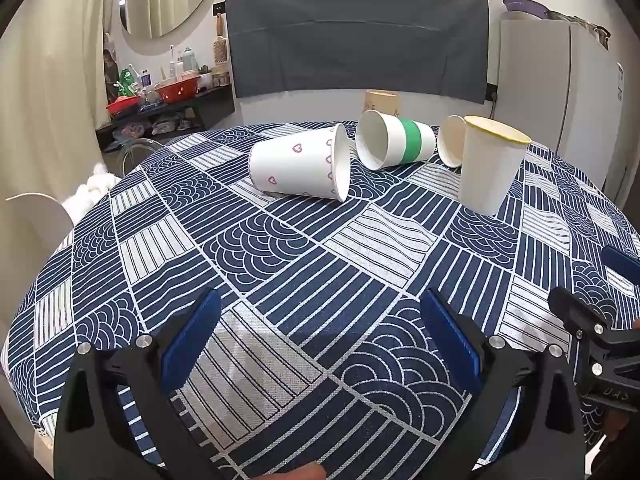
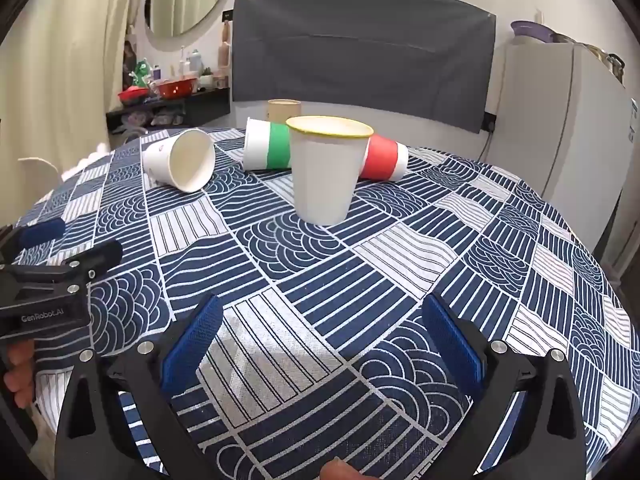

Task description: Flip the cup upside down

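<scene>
A white paper cup with a yellow rim (image 1: pixel 489 165) stands upright, mouth up, on the patterned tablecloth (image 1: pixel 280 280); it also shows in the right wrist view (image 2: pixel 326 170), straight ahead of the right gripper. My left gripper (image 1: pixel 320 332) is open and empty, low over the cloth near the front. My right gripper (image 2: pixel 324 336) is open and empty, also near the front, well short of the cup. Each gripper appears at the edge of the other's view: the right one (image 1: pixel 600 320) and the left one (image 2: pixel 60 256).
Three cups lie on their sides behind: a heart-print cup (image 1: pixel 300 164), a green-banded cup (image 1: pixel 394 145) and a red-banded cup (image 2: pixel 384 159). A tan cup (image 2: pixel 284 110) stands at the far edge. A fridge (image 2: pixel 568 128) stands right, a cluttered shelf (image 2: pixel 168 92) left.
</scene>
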A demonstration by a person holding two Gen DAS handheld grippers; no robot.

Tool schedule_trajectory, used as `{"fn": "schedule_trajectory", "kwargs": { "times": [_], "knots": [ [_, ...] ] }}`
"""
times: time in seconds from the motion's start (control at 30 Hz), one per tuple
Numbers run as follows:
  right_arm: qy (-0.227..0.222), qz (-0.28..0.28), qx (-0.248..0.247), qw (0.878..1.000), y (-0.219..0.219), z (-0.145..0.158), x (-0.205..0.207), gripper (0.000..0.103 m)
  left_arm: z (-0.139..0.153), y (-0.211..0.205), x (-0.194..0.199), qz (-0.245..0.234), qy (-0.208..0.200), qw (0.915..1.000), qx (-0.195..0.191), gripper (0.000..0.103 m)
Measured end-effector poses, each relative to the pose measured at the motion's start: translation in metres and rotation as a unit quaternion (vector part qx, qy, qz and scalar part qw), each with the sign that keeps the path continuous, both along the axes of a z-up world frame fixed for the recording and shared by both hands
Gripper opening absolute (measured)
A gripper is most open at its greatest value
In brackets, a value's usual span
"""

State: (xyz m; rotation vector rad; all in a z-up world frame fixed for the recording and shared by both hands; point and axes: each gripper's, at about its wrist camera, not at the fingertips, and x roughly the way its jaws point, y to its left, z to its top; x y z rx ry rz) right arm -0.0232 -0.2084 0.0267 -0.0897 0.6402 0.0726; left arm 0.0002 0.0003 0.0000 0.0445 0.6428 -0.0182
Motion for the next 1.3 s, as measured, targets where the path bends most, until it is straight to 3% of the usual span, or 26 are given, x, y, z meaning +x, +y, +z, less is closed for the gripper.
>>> {"fn": "schedule_trajectory", "kwargs": {
  "times": [0.37, 1.3],
  "knots": [
    [0.002, 0.001, 0.004, 1.0, -0.005, -0.003, 0.0, 0.095, 0.003, 0.003, 0.008, -0.011, 0.015, 0.9998, -0.004, 0.097],
    [-0.005, 0.007, -0.008, 1.0, 0.003, 0.001, -0.002, 0.095, 0.0, -0.002, 0.001, -0.006, 0.002, 1.0, 0.007, 0.097]
  ]
}}
